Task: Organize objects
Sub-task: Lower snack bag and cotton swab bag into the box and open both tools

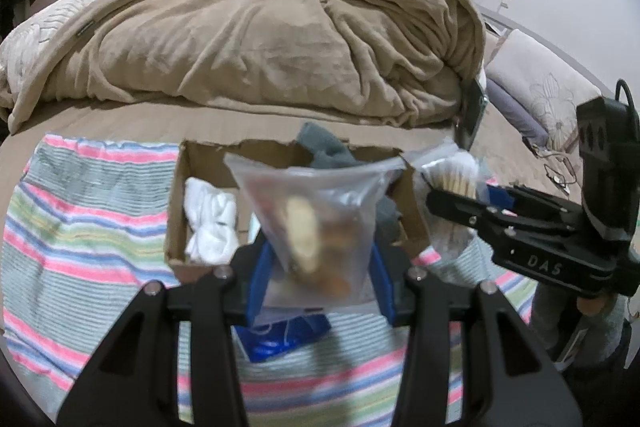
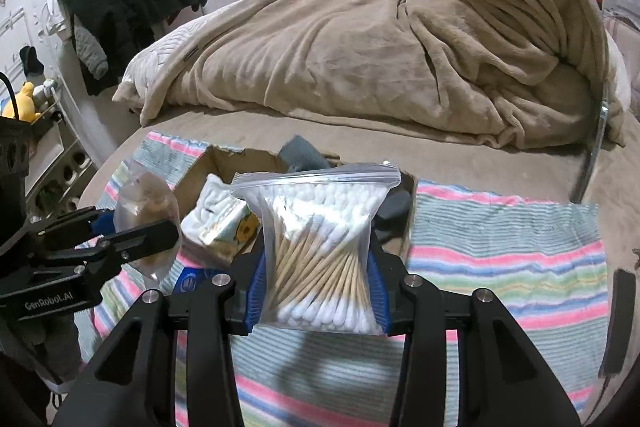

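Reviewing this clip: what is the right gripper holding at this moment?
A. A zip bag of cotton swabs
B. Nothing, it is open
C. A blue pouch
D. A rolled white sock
A. In the right wrist view the right gripper is shut on the zip bag of cotton swabs, wooden sticks and white tips showing through the clear plastic, held up in front of the cardboard box.

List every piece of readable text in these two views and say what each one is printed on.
"DAS": on the side of the right tongs, seen from the left wrist view.
"GenRobot.AI": on the side of the left tongs, seen from the right wrist view.
Blue packet under the left tongs: white print, too blurred to read.
Tissue pack in the cardboard box: only a yellow picture, no legible words.
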Available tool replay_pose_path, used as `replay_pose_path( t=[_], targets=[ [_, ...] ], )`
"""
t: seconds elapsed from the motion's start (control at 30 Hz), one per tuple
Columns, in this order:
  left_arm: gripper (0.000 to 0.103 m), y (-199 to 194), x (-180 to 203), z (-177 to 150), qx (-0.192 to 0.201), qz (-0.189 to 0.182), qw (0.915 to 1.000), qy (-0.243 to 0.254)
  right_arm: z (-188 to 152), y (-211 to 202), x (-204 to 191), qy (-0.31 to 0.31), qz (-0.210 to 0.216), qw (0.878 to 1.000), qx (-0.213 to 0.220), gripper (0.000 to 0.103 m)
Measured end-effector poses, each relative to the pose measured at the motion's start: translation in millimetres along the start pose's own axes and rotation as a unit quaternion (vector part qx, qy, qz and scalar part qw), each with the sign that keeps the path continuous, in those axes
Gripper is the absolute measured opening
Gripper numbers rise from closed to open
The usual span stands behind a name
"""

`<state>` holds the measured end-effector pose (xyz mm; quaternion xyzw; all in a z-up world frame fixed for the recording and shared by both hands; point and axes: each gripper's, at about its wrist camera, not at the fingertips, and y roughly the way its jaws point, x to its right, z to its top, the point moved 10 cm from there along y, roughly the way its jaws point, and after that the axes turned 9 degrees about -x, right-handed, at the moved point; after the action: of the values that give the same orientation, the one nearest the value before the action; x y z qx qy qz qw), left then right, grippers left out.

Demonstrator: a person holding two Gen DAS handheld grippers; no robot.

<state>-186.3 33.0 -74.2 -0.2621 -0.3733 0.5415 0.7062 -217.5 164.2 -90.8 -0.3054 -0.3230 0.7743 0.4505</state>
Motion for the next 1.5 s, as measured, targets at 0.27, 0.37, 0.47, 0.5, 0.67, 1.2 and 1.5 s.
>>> replay_pose_path(
  t=[0.27, 0.37, 0.47, 0.5, 0.67, 1.2, 1.5],
  targets=[
    [0.045, 28.2, 1.3, 18.4, -0.01, -0.021, 0.9997, -0.008, 11.0, 17.7, 7.1, 0.01, 0.01, 1.0, -0.009, 0.045],
    [0.045, 38.3, 1.4, 24.3, -0.014, -0.029, 0.9994, -0.015, 13.1, 27.6, 13.1, 0.021, 0.013, 1.0, -0.014, 0.045],
    [0.045, 50.5, 2.4, 27.1, -0.022, -0.032, 0.9992, -0.013, 15.3, 38.9, 17.1, 0.029, 0.018, 0.999, -0.02, 0.045],
    [0.045, 54.9, 2.7, 26.7, -0.026, -0.031, 0.9991, -0.013, 15.1, 41.9, 17.5, 0.029, 0.019, 0.999, -0.022, 0.045],
    [0.045, 81.4, 0.3, 16.9, -0.062, -0.033, 0.9974, -0.018, 4.6, 62.4, 17.2, 0.031, 0.02, 0.998, -0.042, 0.045],
    [0.054, 100.3, -6.3, 6.4, -0.092, -0.021, 0.9953, -0.022, -0.7, 75.5, 25.2, 0.031, -0.012, 0.998, -0.052, 0.053],
    [0.067, 69.4, -11.1, 3.6, -0.074, -0.025, 0.9963, -0.034, 2.4, 46.5, 21.1, 0.042, -0.009, 0.999, -0.028, 0.075]
  ],
)
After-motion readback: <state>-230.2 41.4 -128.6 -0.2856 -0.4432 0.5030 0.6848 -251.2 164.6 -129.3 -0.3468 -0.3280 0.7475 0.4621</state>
